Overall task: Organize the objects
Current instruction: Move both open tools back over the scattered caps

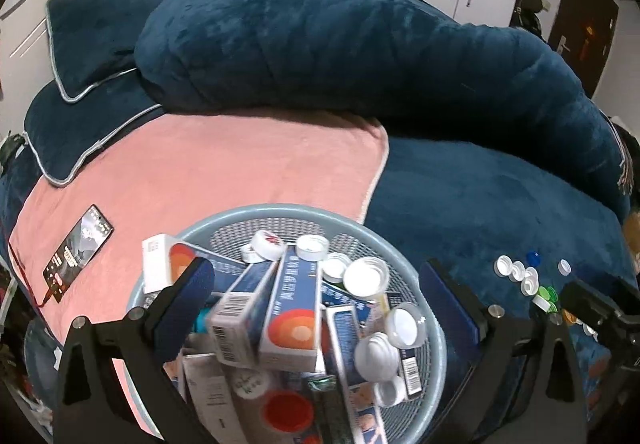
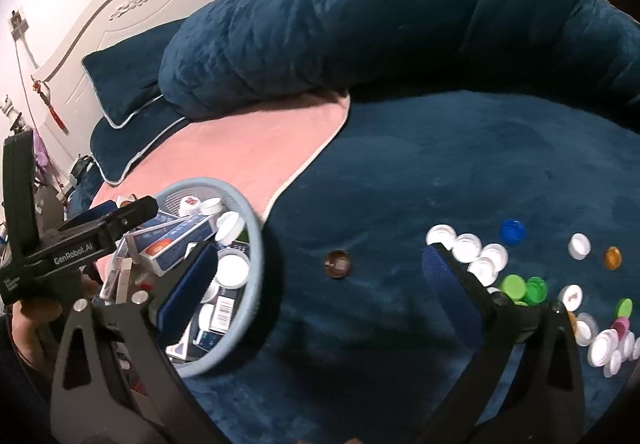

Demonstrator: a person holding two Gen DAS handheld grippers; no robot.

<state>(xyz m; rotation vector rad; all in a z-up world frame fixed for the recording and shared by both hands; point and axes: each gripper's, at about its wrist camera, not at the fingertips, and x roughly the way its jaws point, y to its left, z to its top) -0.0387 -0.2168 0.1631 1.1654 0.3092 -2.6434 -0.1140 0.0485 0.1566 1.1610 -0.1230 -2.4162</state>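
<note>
A light blue mesh basket (image 1: 280, 212) sits on the bed, filled with blue-and-orange medicine boxes (image 1: 294, 308) and white bottle caps (image 1: 366, 276). My left gripper (image 1: 320, 286) is open and empty, its fingers spread above the basket's contents. The basket also shows in the right wrist view (image 2: 252, 228). My right gripper (image 2: 320, 272) is open and empty over the dark blue bedspread, right of the basket. A brown cap (image 2: 338, 264) lies between its fingers. Several loose caps (image 2: 484, 260), white, green and blue, lie by the right finger.
A phone (image 1: 78, 250) lies on the pink blanket (image 1: 240, 163) left of the basket. A rolled dark blue duvet (image 1: 340, 43) and pillows (image 1: 80, 123) lie behind. More caps (image 1: 520, 272) lie on the bedspread at the right. The left gripper's body (image 2: 80, 240) is in the right view.
</note>
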